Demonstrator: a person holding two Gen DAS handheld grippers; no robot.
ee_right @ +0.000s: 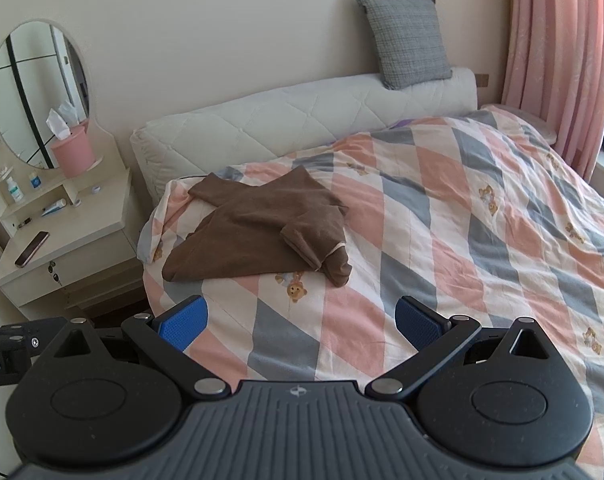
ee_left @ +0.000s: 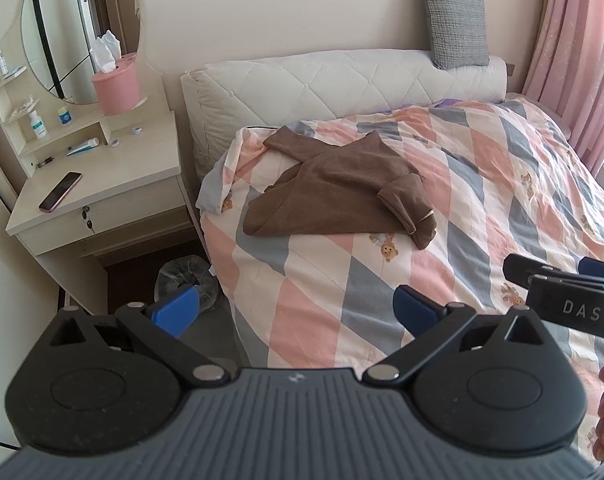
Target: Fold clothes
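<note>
A brown garment [ee_left: 333, 188] lies crumpled on the pink, grey and white checked duvet [ee_left: 481, 184] near the bed's head, on its left side. It also shows in the right wrist view [ee_right: 258, 228], with one sleeve folded over toward the front right. My left gripper [ee_left: 296, 310] is open and empty, well short of the garment, over the bed's near left edge. My right gripper [ee_right: 302, 322] is open and empty above the duvet [ee_right: 481, 216], also short of the garment. The right gripper's body [ee_left: 565, 300] shows at the right of the left wrist view.
A cream dressing table [ee_left: 102, 184] with an oval mirror, a pink tissue box [ee_left: 116, 86], small bottles and a phone [ee_left: 60, 192] stands left of the bed. A bagged bin [ee_left: 188, 278] sits on the floor beside it. A grey cushion [ee_left: 455, 20] rests on the quilted headboard. Pink curtains [ee_left: 577, 48] hang at right.
</note>
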